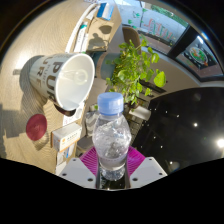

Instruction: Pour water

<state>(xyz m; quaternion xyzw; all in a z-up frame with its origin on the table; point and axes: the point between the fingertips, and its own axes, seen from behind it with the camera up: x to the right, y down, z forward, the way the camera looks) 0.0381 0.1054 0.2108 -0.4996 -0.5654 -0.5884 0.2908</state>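
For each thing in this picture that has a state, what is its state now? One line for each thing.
water bottle: upright, blue cap on, held between the pads.
hand-held gripper: shut on the water bottle.
white cup: tipped on its side, mouth facing the camera, looks empty.
green plant: standing upright beyond the bottle.

Cup (62, 78) and plant (135, 68) crowd ahead; right seemingly open.

My only view rides on the gripper (113, 172), looking forward along its fingers; very near the bottle (112, 135), cup (62, 78) and plant (137, 68) beyond the bottle
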